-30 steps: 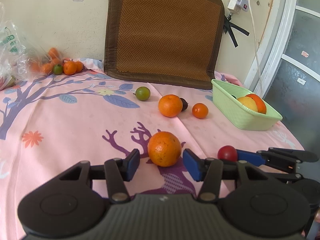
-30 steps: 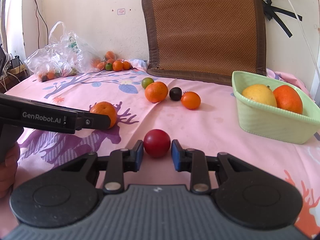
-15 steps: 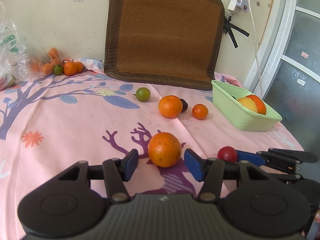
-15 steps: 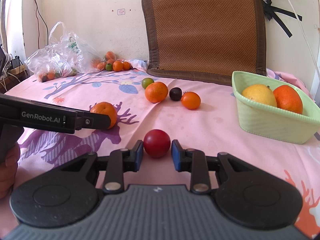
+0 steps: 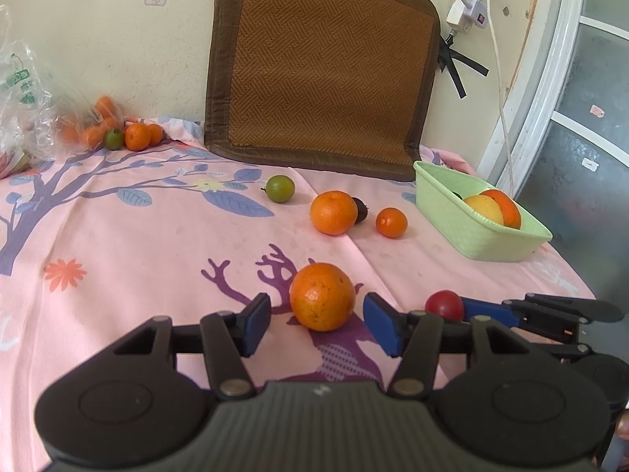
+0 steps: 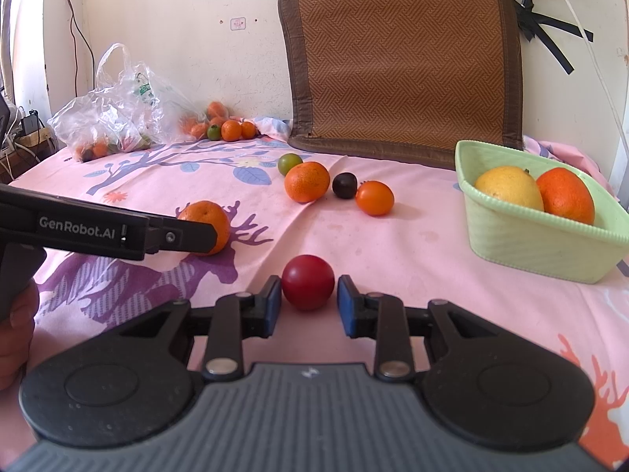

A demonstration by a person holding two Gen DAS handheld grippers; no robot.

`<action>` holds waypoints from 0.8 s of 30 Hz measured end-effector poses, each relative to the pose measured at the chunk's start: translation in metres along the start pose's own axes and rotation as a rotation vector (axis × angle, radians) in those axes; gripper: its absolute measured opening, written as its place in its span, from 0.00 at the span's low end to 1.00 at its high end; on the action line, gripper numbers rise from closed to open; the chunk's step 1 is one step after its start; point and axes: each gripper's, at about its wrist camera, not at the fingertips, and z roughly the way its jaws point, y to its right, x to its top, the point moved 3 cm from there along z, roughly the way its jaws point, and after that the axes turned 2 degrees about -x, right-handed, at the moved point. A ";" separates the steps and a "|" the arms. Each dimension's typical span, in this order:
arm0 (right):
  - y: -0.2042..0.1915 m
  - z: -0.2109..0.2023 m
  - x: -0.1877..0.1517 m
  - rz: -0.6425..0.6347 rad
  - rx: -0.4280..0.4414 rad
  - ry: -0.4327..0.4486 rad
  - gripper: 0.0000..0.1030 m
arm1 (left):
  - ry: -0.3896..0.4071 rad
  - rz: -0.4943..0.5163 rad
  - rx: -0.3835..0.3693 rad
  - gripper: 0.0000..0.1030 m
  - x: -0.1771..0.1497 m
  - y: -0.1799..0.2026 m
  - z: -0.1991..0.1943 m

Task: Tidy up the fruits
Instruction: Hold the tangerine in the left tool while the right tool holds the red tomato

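Observation:
A large orange [image 5: 322,296] rests on the pink cloth between the blue pads of my left gripper [image 5: 316,314], which is open with a gap on each side of the fruit. A small red fruit [image 6: 308,282] lies on the cloth between the pads of my right gripper [image 6: 308,295]. Those pads stand close beside it with thin gaps, so that gripper is open too. The green basket [image 6: 523,236] at the right holds a yellow fruit [image 6: 507,187] and an orange [image 6: 566,194]. From the right wrist view, one left finger [image 6: 184,236] partly hides the large orange [image 6: 212,220].
Mid-cloth lie an orange [image 5: 333,212], a dark fruit [image 6: 344,185], a small orange [image 5: 391,222] and a green fruit [image 5: 280,188]. A plastic bag [image 6: 114,118] and several small oranges [image 6: 232,129] sit at the back left. A woven mat [image 5: 326,74] leans on the wall.
The left gripper's pads have spread a little wider around the large orange. Neither gripper nor any fruit has shifted place.

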 end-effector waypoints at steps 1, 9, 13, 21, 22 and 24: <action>0.000 0.000 0.000 0.000 0.000 0.000 0.33 | 0.000 0.000 0.000 0.52 0.000 0.000 0.000; -0.001 -0.002 0.000 -0.005 -0.006 0.008 0.39 | 0.012 0.003 -0.007 0.57 0.000 0.001 -0.002; -0.004 -0.007 0.000 -0.028 -0.015 0.026 0.43 | 0.012 0.019 -0.006 0.57 0.002 0.005 0.000; -0.004 -0.006 -0.002 -0.025 0.002 0.020 0.43 | -0.011 0.024 0.012 0.56 0.007 0.009 0.013; -0.004 -0.005 -0.002 -0.025 0.003 0.016 0.43 | -0.018 0.027 0.017 0.54 0.006 0.010 0.014; -0.003 -0.003 0.000 -0.016 0.005 0.010 0.43 | -0.023 0.034 0.026 0.41 0.004 0.011 0.014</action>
